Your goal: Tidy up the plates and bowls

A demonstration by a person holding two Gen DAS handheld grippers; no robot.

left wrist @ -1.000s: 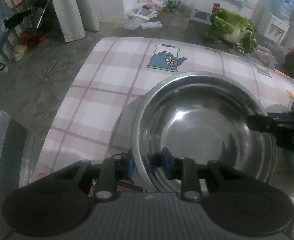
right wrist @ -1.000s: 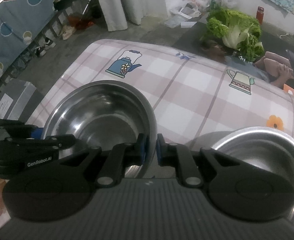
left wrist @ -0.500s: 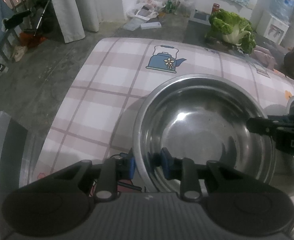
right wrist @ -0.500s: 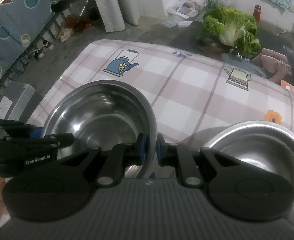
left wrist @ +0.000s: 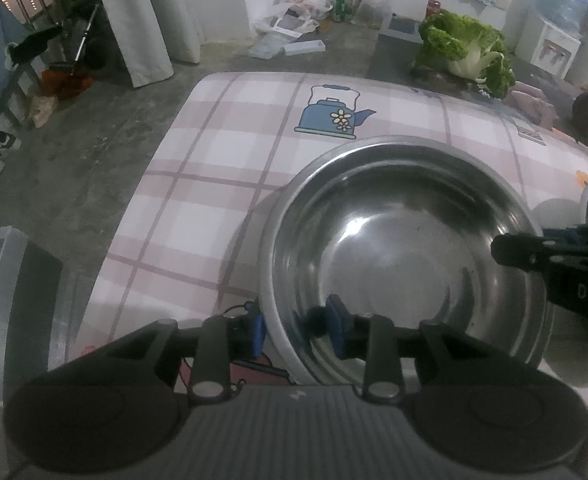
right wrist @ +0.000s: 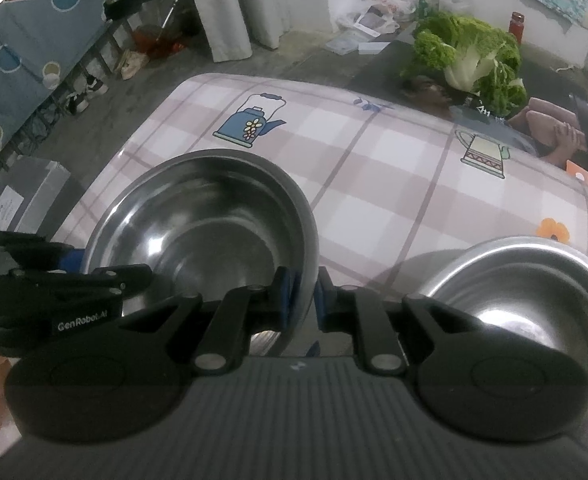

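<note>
A large steel bowl [left wrist: 394,248] sits on the checked tablecloth [left wrist: 221,152] near its left end. My left gripper [left wrist: 297,330] straddles the bowl's near rim, one blue pad outside and one inside. Its jaws are opening, and there is a gap between the pads and the thin rim. My right gripper [right wrist: 306,300] is shut on the right side of the same bowl [right wrist: 201,220], its pads pinching the rim. A second steel bowl [right wrist: 514,300] rests on the cloth to the right, apart from both grippers. Each gripper shows in the other's view: left gripper [right wrist: 109,266], right gripper [left wrist: 506,248].
The table's left edge [left wrist: 145,184] drops to a concrete floor, where a grey box [left wrist: 9,280] stands. Beyond the far edge lie a cabbage [right wrist: 470,52] on a dark low table and a seated person's hands [right wrist: 554,132]. Bare cloth lies behind the bowls.
The left gripper's pads stand wider apart around the rim than before. The bowl, the right gripper and both hands have stayed where they were.
</note>
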